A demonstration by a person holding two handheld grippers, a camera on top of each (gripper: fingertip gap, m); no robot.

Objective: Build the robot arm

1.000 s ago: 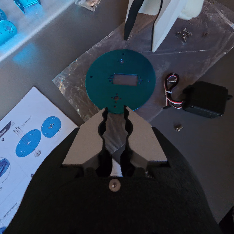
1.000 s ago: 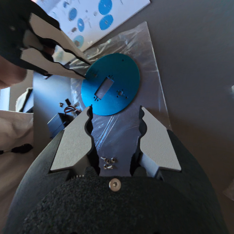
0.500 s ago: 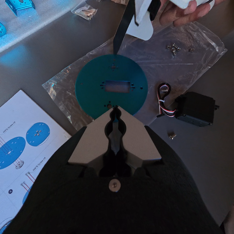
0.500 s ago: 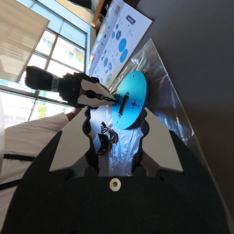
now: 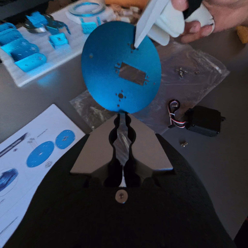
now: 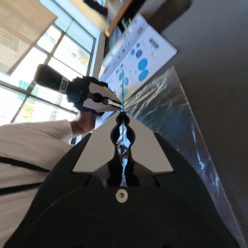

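Note:
A round blue metal disc with a rectangular cut-out is lifted off the clear plastic bag and tilted up, face toward the left wrist camera. My right gripper is shut on the disc, which shows edge-on as a thin blue line between its pads. In the left wrist view its white fingers pinch the disc's upper rim. My left gripper stands slightly open with its tips at the disc's lower rim. In the right wrist view both of its fingertips lie on one side of the disc, not clamping it.
A black servo with coiled wires lies to the right, a loose screw in front of it, and several screws on the bag. A white instruction sheet lies at the left. Blue brackets sit on a white tray behind. A hand holds the right gripper. Spacing between my two grippers at the tips: around 9 centimeters.
The right gripper has shut on the disc's far rim and lifted it from lying flat to standing tilted. The left gripper, shut on the near rim half a second ago, has opened a little.

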